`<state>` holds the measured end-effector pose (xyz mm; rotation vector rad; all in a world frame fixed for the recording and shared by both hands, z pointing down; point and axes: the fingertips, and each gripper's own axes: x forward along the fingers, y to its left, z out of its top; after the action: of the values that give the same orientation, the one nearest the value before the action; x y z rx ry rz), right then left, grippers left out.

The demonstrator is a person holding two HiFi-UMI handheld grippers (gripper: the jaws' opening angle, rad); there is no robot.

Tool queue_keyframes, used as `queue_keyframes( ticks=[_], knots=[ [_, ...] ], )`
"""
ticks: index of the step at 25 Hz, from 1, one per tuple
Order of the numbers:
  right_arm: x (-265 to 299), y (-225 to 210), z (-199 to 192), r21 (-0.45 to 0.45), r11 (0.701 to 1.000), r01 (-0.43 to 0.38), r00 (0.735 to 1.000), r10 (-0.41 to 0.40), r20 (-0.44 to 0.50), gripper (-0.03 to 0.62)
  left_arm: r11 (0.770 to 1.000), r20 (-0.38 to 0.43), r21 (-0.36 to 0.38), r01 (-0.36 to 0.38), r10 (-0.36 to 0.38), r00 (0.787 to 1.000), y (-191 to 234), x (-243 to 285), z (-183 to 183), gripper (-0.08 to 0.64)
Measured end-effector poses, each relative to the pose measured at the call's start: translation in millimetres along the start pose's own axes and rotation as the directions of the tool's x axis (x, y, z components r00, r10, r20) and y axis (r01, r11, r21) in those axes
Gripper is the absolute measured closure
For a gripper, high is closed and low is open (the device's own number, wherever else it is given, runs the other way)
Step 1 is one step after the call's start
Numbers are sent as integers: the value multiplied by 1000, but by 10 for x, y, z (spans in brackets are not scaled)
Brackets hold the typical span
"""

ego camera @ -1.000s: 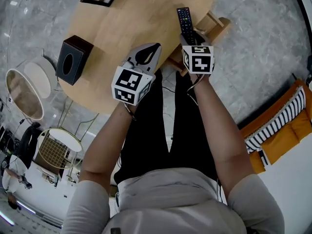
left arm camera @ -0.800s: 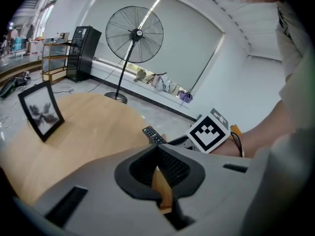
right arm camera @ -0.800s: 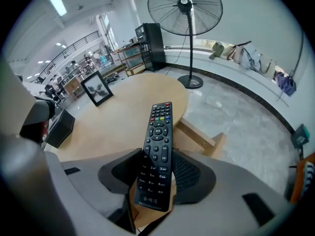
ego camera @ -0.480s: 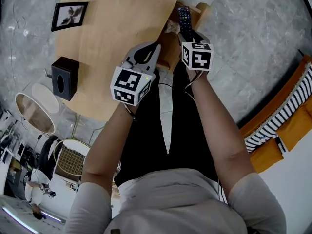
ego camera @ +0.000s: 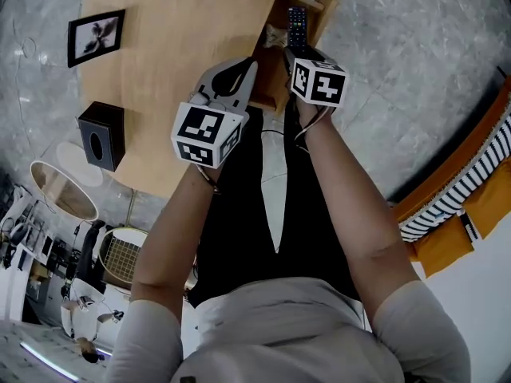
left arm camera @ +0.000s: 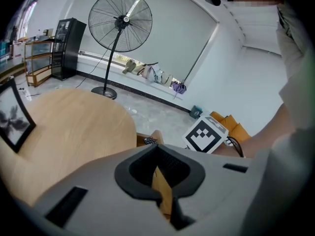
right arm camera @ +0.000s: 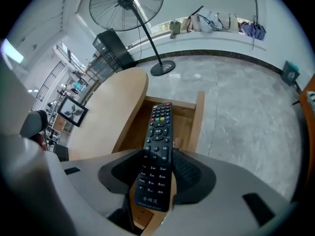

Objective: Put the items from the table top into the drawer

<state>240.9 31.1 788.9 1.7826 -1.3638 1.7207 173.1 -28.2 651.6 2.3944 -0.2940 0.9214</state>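
Note:
A black remote control (ego camera: pixel 297 26) (right arm camera: pixel 158 136) sticks out forward from my right gripper (ego camera: pixel 300 53) (right arm camera: pixel 156 154), which is shut on its lower half. The remote hangs over the open wooden drawer (ego camera: pixel 322 10) (right arm camera: pixel 198 117) at the end of the oval wooden table (ego camera: pixel 176 46) (right arm camera: pixel 110 117). My left gripper (ego camera: pixel 247 69) (left arm camera: pixel 157 149) is shut with nothing in it and hovers over the table edge, just left of the drawer. On the table top lie a black-framed picture (ego camera: pixel 97 37) (left arm camera: pixel 12 119) and a black tissue box (ego camera: pixel 101 134).
A standing fan (left arm camera: pixel 119 21) (right arm camera: pixel 125 4) is on the grey tiled floor beyond the table. An orange sofa with a striped cushion (ego camera: pixel 471 190) is to the right. Round white side tables (ego camera: pixel 64 190) and a wire basket (ego camera: pixel 120 254) sit to the left.
Both grippers have moved forward and down toward the drawer. The remote, earlier over the table's edge, now hangs over the open drawer, and the right gripper has rolled.

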Motion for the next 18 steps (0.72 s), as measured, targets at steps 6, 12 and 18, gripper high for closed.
queue_keyframes(
  ticks=[6,12,18],
  knots=[
    [155,41,-32,11,1000,1,1000,-1,-12,383,1000,-12,-13,-4,4,1000,100,74,-72,551],
    [328,119,-109,22,1000,-9,999,10,-38,382,1000,-16,-27,-10,10,1000,200,100,-125,551],
    [393,118,-135,35,999,-9,999,10,-42,379,999,-19,-34,-15,14,1000,255,73,-188,551]
  ],
)
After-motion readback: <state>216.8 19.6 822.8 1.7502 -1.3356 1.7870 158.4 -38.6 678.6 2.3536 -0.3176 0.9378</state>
